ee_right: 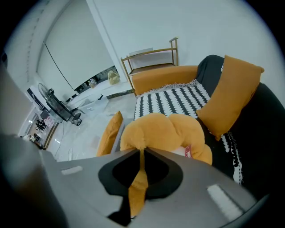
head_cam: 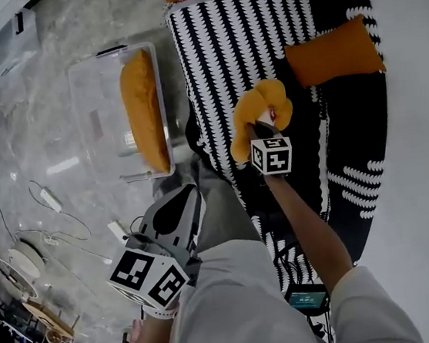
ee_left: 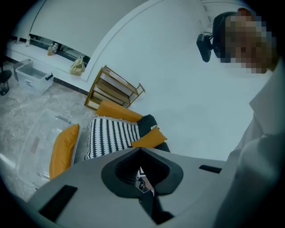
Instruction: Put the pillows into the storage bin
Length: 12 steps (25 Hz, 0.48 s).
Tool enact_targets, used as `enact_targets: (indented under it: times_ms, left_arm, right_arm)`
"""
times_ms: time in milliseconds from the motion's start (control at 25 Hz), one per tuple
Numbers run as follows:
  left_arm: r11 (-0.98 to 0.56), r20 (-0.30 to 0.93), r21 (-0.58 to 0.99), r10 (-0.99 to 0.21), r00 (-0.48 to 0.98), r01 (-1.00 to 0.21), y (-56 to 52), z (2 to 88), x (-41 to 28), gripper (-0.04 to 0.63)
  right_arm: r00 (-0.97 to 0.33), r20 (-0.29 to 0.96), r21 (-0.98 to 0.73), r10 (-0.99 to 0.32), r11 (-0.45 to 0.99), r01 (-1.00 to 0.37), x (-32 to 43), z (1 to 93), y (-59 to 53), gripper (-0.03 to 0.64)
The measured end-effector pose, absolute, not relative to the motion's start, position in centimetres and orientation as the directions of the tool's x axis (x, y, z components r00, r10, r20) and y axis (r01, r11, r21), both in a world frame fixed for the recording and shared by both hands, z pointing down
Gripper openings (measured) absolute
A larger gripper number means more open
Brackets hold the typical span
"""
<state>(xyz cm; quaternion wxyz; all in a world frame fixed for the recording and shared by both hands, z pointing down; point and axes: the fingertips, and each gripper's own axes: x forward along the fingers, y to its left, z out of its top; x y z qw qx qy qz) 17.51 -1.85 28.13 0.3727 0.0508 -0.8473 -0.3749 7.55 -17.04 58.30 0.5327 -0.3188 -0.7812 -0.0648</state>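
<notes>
My right gripper is clamped on a fold of an orange pillow. The fabric is pinched between the closed jaws, and the rest of the pillow bulges in a bunched lump beyond the tips. In the head view that pillow hangs from the right gripper over the black-and-white patterned throw, to the right of the clear storage bin and well apart from it.

My left gripper has its jaws together with nothing between them. In the head view the left gripper is below the bin, nearer to me, just off the bin's near right corner.

The bin stands on the marble floor. A second orange pillow stands on edge inside it, against the wall that faces the throw. A third orange pillow lies on the black sofa, on the far side of the throw from the bin. A gold metal rack stands against the white wall, beyond the bin and the sofa.
</notes>
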Motion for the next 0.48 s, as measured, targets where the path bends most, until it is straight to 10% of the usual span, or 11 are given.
enact_targets:
  times_ms: [480]
  left_arm:
    - [0.663,0.565,0.692,-0.25,-0.787,0.286,6.0,27.3,23.4,0.009]
  right_arm:
    - [-0.16,0.838,-0.274,0.521,0.657,0.702,12.8,54.1,-6.8,0.027]
